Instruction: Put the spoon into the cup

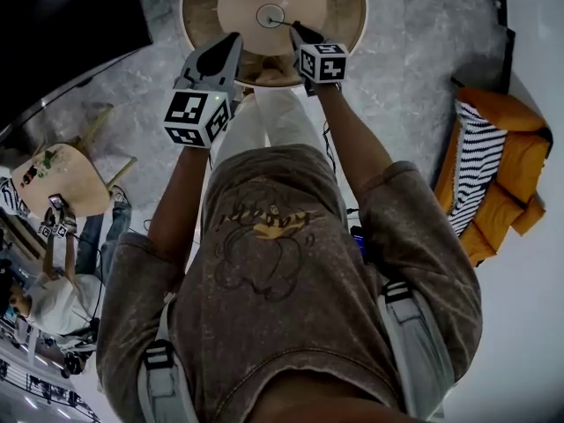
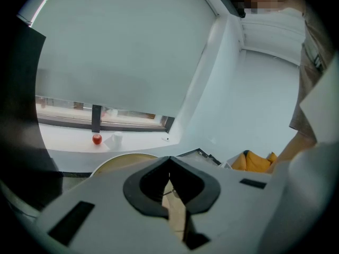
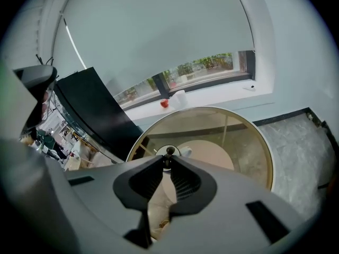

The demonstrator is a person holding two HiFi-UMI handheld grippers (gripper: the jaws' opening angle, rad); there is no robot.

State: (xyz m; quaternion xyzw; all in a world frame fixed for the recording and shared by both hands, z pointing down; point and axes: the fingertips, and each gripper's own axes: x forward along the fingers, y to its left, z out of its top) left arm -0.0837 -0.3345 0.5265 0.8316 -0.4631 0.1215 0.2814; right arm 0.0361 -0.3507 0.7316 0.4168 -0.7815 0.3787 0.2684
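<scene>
1. Grips the spoon (image 3: 169, 151) in the right hand-held gripper (image 3: 169, 159), jaws closed almost together on the thin dark shaft, with the rounded end poking out past the tips.
2. Holds that spoon right at the cup (image 1: 263, 11), a small clear ring near the middle of the round glass-topped bench (image 1: 359, 16). Cannot tell from either view whether the end is below the rim or only above it.
3. Judging by this, has the pickup done and the carry to the cup about done. Leaves lowering the spoon fully in, opening the jaws and drawing away. Sits late in the task, not at its end.
4. Carries nothing in the left hand-held gripper (image 2: 169, 160): jaw tips touching, with only bench showing through the gap behind them. Hangs over the near edge of the bench, beside the right one and apart from the cup.
5. Calls for a straight drop. Looks like a narrow, light cup, so a sideways nudge from spoon or jaws could tip it or slide it on the glass.
6. Shows a small pale shape (image 3: 185, 151) just beside the cup, too small to name and possibly in the way.
7. Elsewhere: a red apple (image 3: 164, 103) and a white tumbler (image 3: 180, 97) on the window sill (image 3: 222, 91), orange cushions (image 1: 507, 192) on the floor at right, and another person (image 1: 53, 298) at a second table. All well apart, none in the way.
</scene>
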